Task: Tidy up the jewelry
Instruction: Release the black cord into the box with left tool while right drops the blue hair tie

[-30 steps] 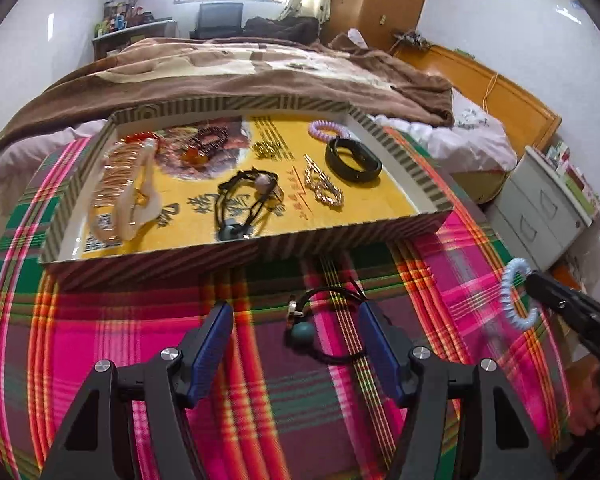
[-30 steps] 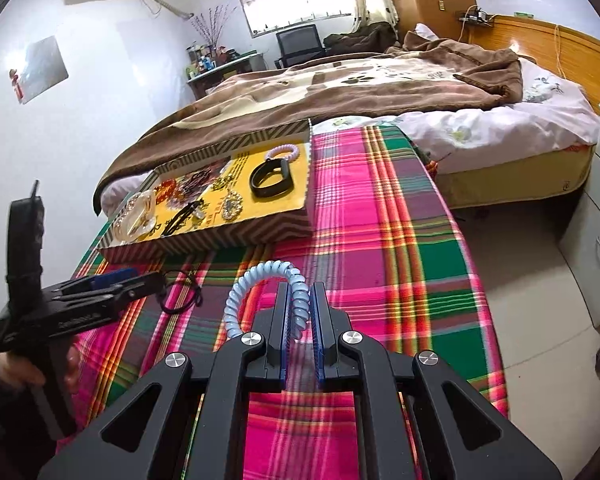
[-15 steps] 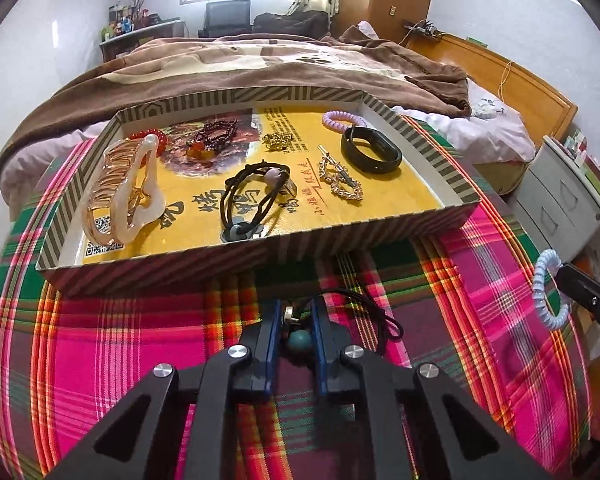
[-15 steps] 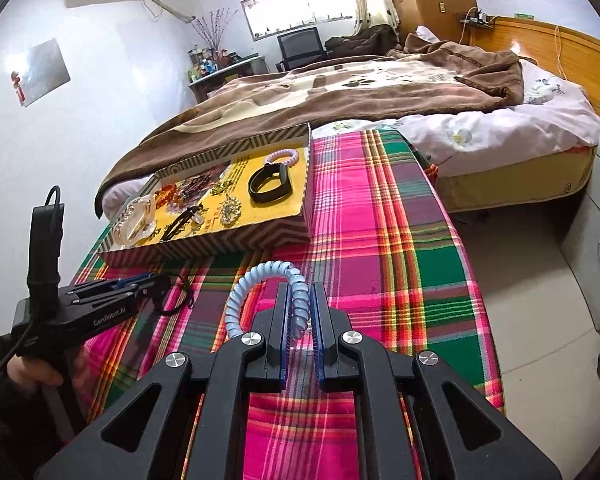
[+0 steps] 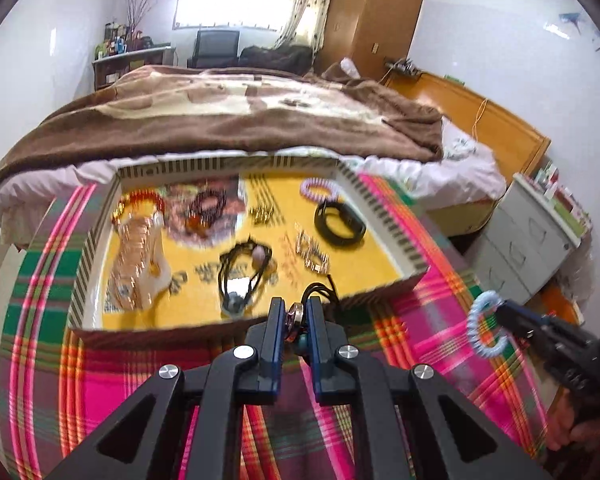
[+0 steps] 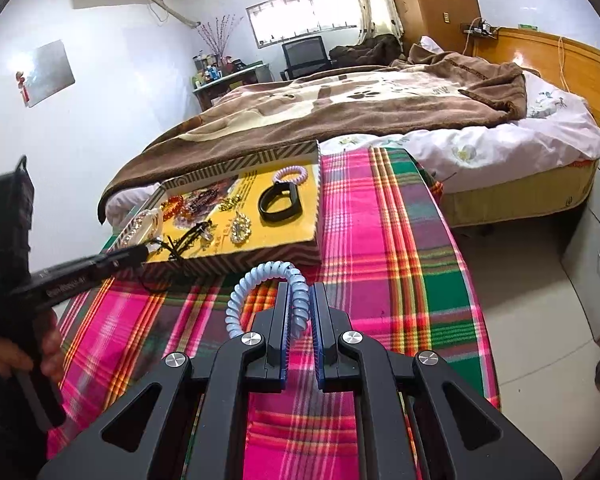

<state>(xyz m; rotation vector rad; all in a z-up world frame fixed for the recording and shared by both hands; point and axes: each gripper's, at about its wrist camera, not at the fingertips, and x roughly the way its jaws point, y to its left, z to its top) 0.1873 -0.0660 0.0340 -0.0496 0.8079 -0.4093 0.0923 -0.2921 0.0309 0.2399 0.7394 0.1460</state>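
My left gripper is shut on a black cord bracelet with a teal bead and holds it in the air over the front edge of the yellow-lined jewelry tray. In the right wrist view the left gripper reaches the tray's near corner with the cord hanging from it. My right gripper is shut on a light blue coil hair tie above the plaid cloth, right of the tray. The coil tie also shows in the left wrist view.
The tray holds a black band, a purple coil tie, a large hair claw, a black hair tie, bead bracelets and brooches. A bed lies behind. A white drawer cabinet stands at right.
My left gripper closed on the black cord bracelet on the cloth, then lifted it up and forward to the tray's front edge. The right gripper kept holding the blue coil tie, nearly still.
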